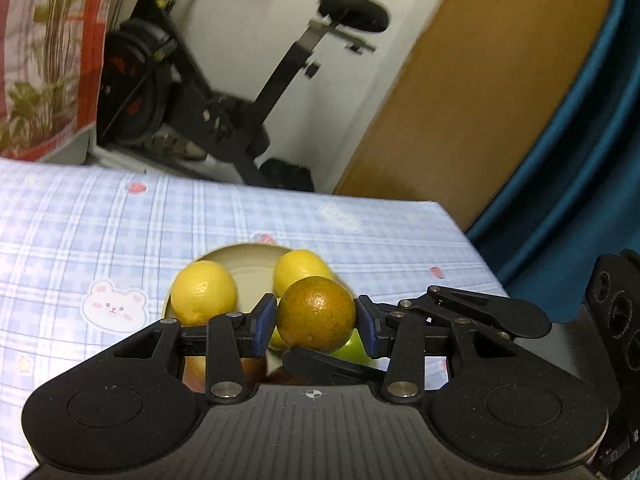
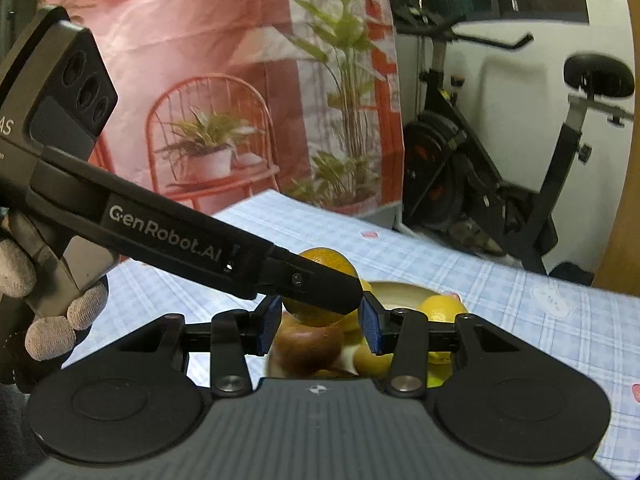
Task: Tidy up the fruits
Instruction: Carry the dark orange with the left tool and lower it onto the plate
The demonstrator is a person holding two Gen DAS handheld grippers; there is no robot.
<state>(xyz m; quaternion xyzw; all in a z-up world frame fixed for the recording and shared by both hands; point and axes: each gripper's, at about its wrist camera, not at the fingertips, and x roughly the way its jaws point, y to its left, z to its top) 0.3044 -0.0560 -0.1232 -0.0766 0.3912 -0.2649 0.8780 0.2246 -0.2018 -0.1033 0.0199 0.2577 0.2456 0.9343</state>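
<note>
The left gripper (image 1: 316,322) is seen closed on a greenish-orange citrus fruit (image 1: 316,313), which is pinched between the two blue pads (image 1: 264,322) and held above a cream-coloured plate (image 1: 248,258). On that plate two yellow lemons are recorded: one at the left rim (image 1: 204,292) and one further back (image 1: 298,266), partly hidden behind the held fruit. A green fruit (image 1: 354,350) is glimpsed just below and right of the held fruit; its identity cannot be told.

From the right wrist view, the right gripper (image 2: 320,324) is observed with its fingers parted and nothing between them. The left gripper's finger crosses in front, its tip over the same fruit. Beneath, a brownish-red apple (image 2: 306,346) and further yellow fruit (image 2: 442,308) are seen lying together on the plate.

The plate rests on a blue checked tablecloth (image 1: 100,232). A black exercise bike (image 1: 224,92) stands behind the table, and a gloved hand (image 2: 52,316) grips the left gripper's handle.
</note>
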